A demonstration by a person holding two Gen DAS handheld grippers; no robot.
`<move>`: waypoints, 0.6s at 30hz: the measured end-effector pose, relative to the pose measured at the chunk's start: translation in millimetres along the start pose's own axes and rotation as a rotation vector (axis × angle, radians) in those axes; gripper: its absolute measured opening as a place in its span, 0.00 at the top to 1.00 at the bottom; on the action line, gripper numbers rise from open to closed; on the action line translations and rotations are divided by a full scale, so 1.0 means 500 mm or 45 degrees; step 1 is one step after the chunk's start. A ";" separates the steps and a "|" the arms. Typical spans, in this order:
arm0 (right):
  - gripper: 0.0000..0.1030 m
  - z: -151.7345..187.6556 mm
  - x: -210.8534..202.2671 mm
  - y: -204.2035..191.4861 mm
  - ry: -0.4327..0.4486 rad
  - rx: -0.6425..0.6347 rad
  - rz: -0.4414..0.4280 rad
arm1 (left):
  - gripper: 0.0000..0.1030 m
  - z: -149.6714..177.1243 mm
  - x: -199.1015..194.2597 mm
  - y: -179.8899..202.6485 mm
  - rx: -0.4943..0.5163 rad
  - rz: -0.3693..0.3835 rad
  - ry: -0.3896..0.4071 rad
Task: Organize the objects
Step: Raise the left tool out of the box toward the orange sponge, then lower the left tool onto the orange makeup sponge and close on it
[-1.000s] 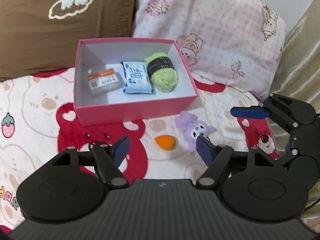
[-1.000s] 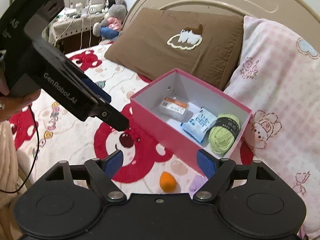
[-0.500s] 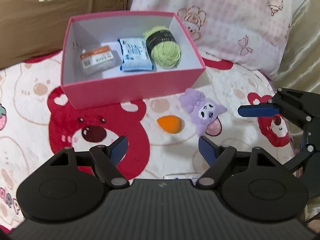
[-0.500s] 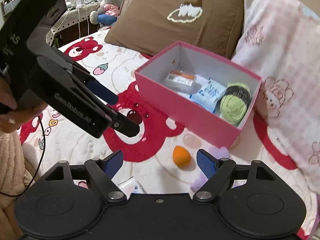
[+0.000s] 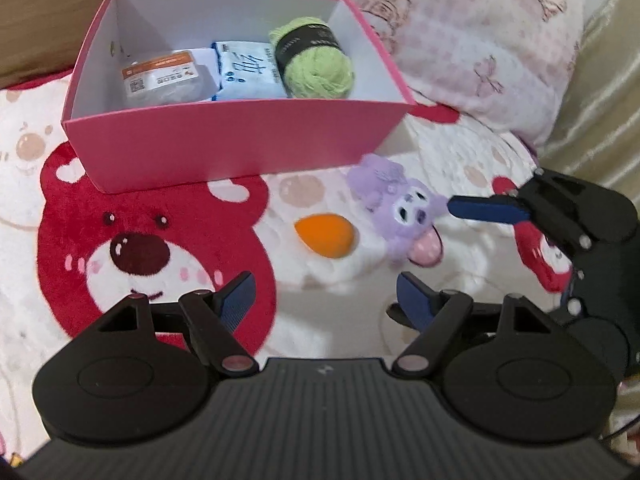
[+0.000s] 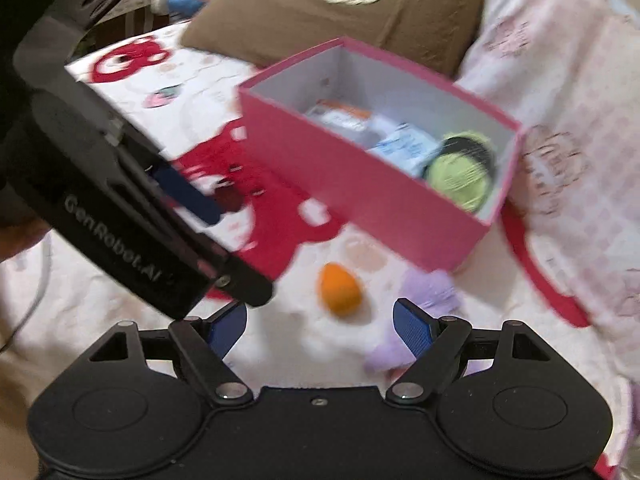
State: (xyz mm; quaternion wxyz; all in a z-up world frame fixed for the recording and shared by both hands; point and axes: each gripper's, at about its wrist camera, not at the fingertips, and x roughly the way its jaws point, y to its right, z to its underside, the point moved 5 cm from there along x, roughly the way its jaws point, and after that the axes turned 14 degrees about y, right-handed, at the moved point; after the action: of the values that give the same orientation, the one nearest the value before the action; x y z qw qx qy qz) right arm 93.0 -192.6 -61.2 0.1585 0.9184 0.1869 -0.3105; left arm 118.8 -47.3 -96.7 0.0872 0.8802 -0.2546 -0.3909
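An open pink box (image 5: 236, 144) stands on the bed and holds a green yarn ball (image 5: 320, 68), a blue-white packet (image 5: 248, 76) and an orange-labelled packet (image 5: 164, 80). In front of it lie an orange egg-shaped sponge (image 5: 325, 236) and a purple plush toy (image 5: 404, 216). My left gripper (image 5: 326, 298) hangs open just short of the sponge, nothing between its fingers. My right gripper (image 6: 320, 328) is open too, above the sponge (image 6: 340, 290) and the plush (image 6: 424, 300). One of its blue fingers (image 5: 486, 209) nearly touches the plush.
A brown pillow (image 6: 340, 12) and a pink chequered pillow (image 5: 480, 40) lie behind the box. The bedspread with a red bear print (image 5: 132, 248) stretches to the left. Gold fabric (image 5: 600, 92) rises at the right. A person's hand (image 6: 20, 236) holds the left gripper.
Both grippers have sunk towards the bedspread and closer to the sponge and plush. The box, sponge and plush have not moved. Both stay open.
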 end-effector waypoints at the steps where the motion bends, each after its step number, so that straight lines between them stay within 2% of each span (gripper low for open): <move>1: 0.19 0.003 0.006 -0.002 0.007 -0.030 0.019 | 0.26 0.001 0.008 -0.007 -0.015 0.002 0.010; 5: 0.19 0.016 0.031 -0.005 0.046 -0.096 0.049 | 0.27 0.010 0.039 -0.034 -0.103 0.036 0.026; 8: 0.19 0.031 0.055 -0.002 0.041 -0.073 0.024 | 0.27 0.017 0.059 -0.045 -0.152 0.063 0.048; 12: 0.20 0.048 0.079 0.005 0.063 -0.046 0.016 | 0.27 0.029 0.082 -0.034 -0.121 0.065 0.095; 15: 0.20 0.060 0.090 0.007 0.101 -0.119 0.100 | 0.28 0.032 0.100 -0.014 -0.046 0.066 0.123; 18: 0.20 0.069 0.092 0.008 0.119 -0.140 0.119 | 0.29 0.033 0.116 -0.015 -0.100 0.089 0.137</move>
State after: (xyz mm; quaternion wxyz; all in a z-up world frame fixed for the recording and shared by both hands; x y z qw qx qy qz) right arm 111.0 -198.8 -115.3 0.2140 0.9295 0.1678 -0.2490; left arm 142.3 -70.2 -147.6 0.1488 0.8863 -0.2647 -0.3496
